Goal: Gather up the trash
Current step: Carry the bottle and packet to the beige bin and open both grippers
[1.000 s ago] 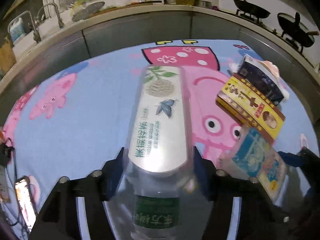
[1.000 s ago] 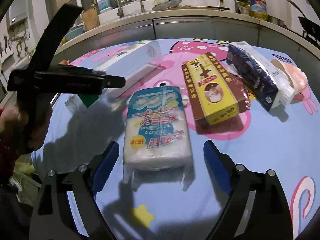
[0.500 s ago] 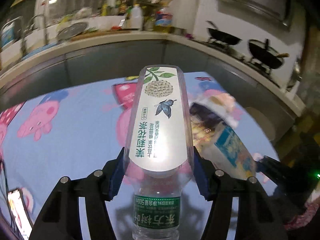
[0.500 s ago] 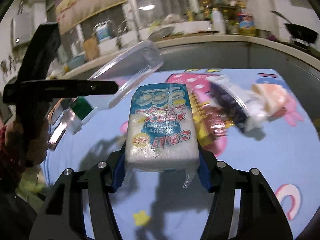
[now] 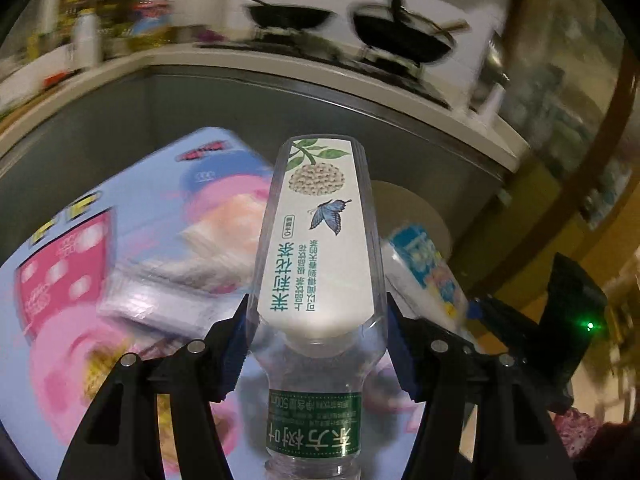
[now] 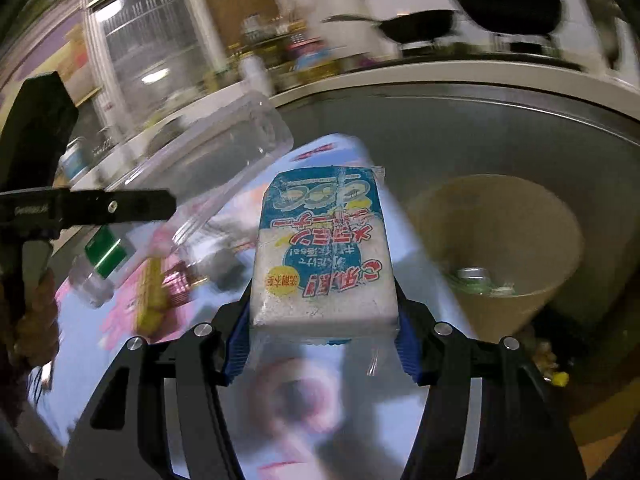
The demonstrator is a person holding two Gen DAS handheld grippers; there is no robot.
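My left gripper [image 5: 316, 344] is shut on an empty clear tea bottle [image 5: 318, 248] with a white label and green neck band, held in the air over the table's right end. My right gripper [image 6: 320, 344] is shut on a white sponge pack [image 6: 324, 248] with a blue printed top, also lifted. The bottle also shows in the right wrist view [image 6: 208, 184], left of the pack. The pack also shows in the left wrist view [image 5: 424, 268], right of the bottle. A tan round bin [image 6: 560, 224] stands beyond the table's right edge, with a can inside.
The table wears a blue and pink cartoon cloth [image 5: 72, 288]. Blurred boxes [image 5: 168, 288] lie on it. A grey counter [image 5: 400, 120] with a stove and two black woks [image 5: 400, 36] runs behind. The bin also shows in the left wrist view [image 5: 404, 208].
Both grippers have lifted their loads off the table and swung right towards the bin. The right gripper, open around the pack a second ago, has shut on it.
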